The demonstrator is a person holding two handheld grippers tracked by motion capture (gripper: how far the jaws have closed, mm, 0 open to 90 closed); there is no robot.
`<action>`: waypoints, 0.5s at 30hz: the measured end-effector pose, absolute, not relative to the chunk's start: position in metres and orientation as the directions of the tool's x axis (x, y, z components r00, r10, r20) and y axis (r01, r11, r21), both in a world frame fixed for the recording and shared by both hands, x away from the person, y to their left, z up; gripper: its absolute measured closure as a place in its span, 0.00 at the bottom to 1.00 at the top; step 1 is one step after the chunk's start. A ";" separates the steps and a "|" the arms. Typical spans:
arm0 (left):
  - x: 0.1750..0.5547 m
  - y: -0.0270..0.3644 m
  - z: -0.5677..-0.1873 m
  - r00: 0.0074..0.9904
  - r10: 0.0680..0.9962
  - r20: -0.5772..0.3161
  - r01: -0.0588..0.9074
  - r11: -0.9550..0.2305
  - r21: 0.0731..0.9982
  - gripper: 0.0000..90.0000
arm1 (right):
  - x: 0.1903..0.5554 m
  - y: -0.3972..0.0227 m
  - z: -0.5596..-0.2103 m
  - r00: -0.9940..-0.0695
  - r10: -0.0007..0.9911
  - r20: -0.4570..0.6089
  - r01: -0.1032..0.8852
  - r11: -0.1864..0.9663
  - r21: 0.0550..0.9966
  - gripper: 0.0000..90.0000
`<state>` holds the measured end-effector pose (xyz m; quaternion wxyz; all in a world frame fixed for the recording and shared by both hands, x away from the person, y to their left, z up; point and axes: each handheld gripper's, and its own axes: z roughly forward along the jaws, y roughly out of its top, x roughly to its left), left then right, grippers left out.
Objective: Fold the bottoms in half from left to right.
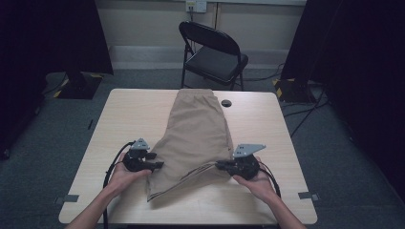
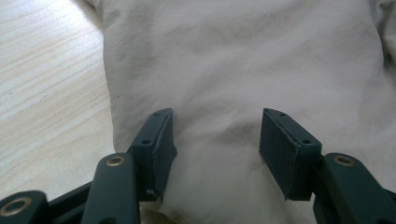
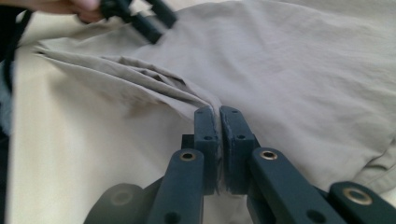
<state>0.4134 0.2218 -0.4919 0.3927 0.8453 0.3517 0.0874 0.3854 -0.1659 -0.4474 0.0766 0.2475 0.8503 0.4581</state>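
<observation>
One wooden counter [image 1: 129, 114] carries everything here, and a pair of khaki shorts [image 1: 198, 129] lies spread along its middle, waistband at the far edge, leg hems toward the person. Beyond the counter stands a black folding chair [image 1: 212, 52]; a small dark round fitting [image 1: 226, 102] sits on the counter just beside the waistband.

Folding the shorts looks barely begun. The right gripper [image 1: 220, 165] is clenched on the hem edge of the leg nearest it, its jaws pressed together with a pinch of gathered fabric [image 3: 187, 95] between them, and that corner is lifted off the counter so the cloth ridges up ahead of the jaws. The left gripper [image 1: 158, 165] sits at the opposite leg's edge, released: its jaws stand apart with flat cloth below and ahead of them, the pads [image 2: 163, 149] gripping nothing.

Done so far, by my reading: one corner taken. Left: a second grasp on the other side, then carrying the cloth over into a fold and smoothing it.
</observation>
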 end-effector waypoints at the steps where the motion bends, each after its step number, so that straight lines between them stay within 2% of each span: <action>1: 0.413 0.222 -0.492 0.738 0.663 -0.129 0.526 -0.444 0.725 0.50 | 0.390 -0.165 -0.450 -0.860 0.501 0.098 0.357 0.454 0.816 0.96; 9: 0.413 0.226 -0.489 0.729 0.668 -0.148 0.543 -0.434 0.719 0.50 | 0.415 -0.162 -0.478 -0.821 0.558 0.120 0.438 0.480 0.760 0.96; 15: 0.400 0.237 -0.468 0.740 0.645 -0.190 0.506 -0.348 0.789 0.53 | 0.416 -0.160 -0.485 -0.815 0.568 0.111 0.445 0.491 0.749 0.96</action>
